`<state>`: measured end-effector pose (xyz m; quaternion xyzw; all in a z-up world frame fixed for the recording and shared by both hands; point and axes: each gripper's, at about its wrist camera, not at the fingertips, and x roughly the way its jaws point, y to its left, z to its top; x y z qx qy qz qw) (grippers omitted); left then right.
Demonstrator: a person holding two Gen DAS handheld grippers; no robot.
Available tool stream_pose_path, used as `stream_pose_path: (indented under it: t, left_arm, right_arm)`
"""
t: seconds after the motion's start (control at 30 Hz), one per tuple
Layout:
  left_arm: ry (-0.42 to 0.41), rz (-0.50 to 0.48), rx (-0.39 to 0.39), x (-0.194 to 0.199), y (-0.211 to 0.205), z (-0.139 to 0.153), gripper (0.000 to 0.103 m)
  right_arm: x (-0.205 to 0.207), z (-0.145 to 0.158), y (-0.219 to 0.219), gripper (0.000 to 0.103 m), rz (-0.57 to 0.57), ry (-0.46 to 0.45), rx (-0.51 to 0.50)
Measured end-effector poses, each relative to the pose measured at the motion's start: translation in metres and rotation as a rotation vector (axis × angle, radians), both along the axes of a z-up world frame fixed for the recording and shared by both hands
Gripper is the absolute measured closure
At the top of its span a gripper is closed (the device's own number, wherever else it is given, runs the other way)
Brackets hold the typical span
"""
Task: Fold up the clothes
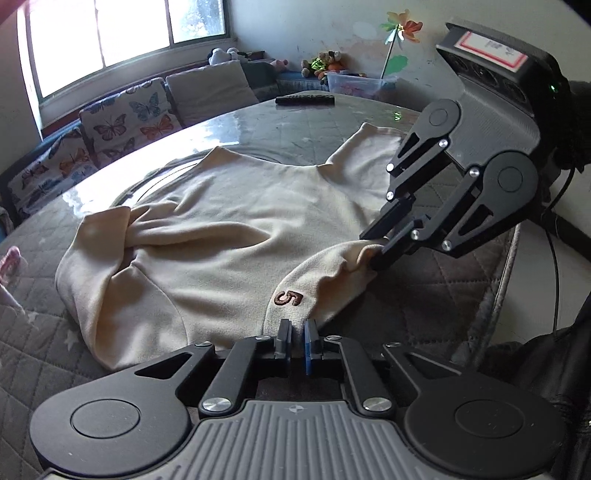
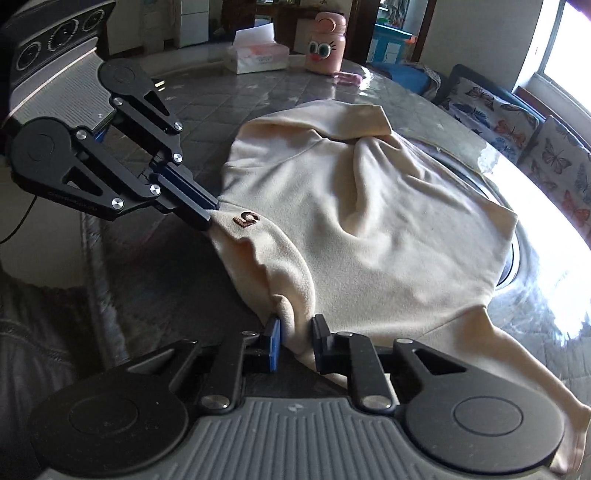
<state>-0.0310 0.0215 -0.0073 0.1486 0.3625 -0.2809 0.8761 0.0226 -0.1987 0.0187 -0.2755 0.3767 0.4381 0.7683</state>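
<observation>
Both grippers, left [image 1: 295, 332] and right [image 2: 294, 328], pinch the garment [image 1: 229, 221] edge near the table's [image 1: 424, 306] edge; uneven pulling could slip it from the fingers

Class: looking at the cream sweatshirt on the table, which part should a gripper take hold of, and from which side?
Probably the near edge of the cream sweatshirt, beside the embroidered 5, coming from the table's near side. That edge bunches into graspable folds; the middle lies flat.

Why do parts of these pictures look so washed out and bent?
Left wrist view: the window is blown white, with glare on the table. Right wrist view: sunlight bleaches the table's right edge. Both fisheye lenses curve straight lines.
</observation>
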Motion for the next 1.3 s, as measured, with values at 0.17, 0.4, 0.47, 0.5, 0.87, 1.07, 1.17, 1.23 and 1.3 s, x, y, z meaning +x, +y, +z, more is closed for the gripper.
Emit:
stream_pose_path:
  t: [0.17,0.4,0.47,0.5,0.87,1.07,1.17,1.23,1.3]
  left_arm:
    - [-0.056,0.057,-0.034,0.011,0.016,0.026,0.088]
    - [-0.146,0.285,0.02,0.077,0.026,0.032,0.072]
    - [-0.14,0.322,0.018,0.098,0.027,0.027,0.072]
    - [-0.134,0.339,0.014,0.109,0.028,0.023,0.072]
    - [-0.077,0.496,-0.006,0.186,0.032,-0.007,0.072]
    - [-0.089,0.533,-0.044,0.185,0.045,-0.002,0.09]
    - [-0.103,0.55,-0.067,0.181,0.052,0.004,0.098]
    - [-0.113,0.562,-0.081,0.179,0.058,0.008,0.098]
    - [-0.135,0.599,-0.099,0.169,0.069,0.018,0.098]
  right_arm:
    - [0.003,0.014,-0.009,0.077,-0.01,0.031,0.033]
    - [0.04,0.02,-0.01,0.069,-0.114,0.059,0.106]
    - [0.05,0.013,-0.005,0.069,-0.134,0.076,0.108]
    - [0.053,0.01,-0.003,0.069,-0.141,0.082,0.105]
    - [0.068,-0.008,0.006,0.067,-0.136,0.144,0.117]
    - [0.071,-0.009,0.006,0.066,-0.133,0.153,0.127]
    - [0.071,-0.01,0.007,0.066,-0.135,0.153,0.129]
    - [0.07,-0.01,0.007,0.066,-0.137,0.15,0.13]
    - [0.07,-0.01,0.007,0.066,-0.14,0.146,0.129]
